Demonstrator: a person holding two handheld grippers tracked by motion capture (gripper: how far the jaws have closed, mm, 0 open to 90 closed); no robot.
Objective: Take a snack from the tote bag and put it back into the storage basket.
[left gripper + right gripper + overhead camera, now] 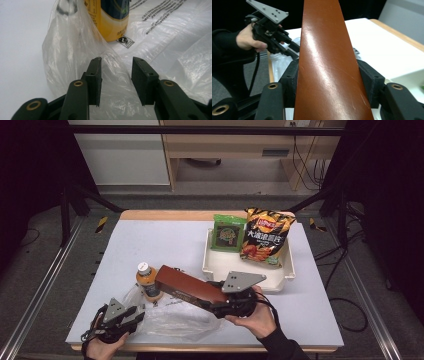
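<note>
- Nearest the person, the left gripper [131, 316] sat at the table's front left corner, its jaws parted with a fold of the clear plastic bag [170, 316] rising between them; in the left gripper view [116, 72] the film stood in the gap and lay against the left pad, but whether the pads pinched it could not be told.
- The bag lay crumpled on the white table [150, 240] between the two hands (printed black text showed on it).
- To the right, the right gripper [216, 304] was clamped on one end of a long brown box [189, 288], both pads pressed against its sides in the right gripper view [328, 75]; the box was held off the table, slanting up and left over the bag.
- Just behind the box's far end stood an orange juice bottle [147, 281] with a white cap, upright on the bag's edge.
- Farther back on the right sat a white tray [220, 267] holding a green packet [228, 233] and a bag of crisps [265, 236], side by side and leaning against its back wall.
</note>
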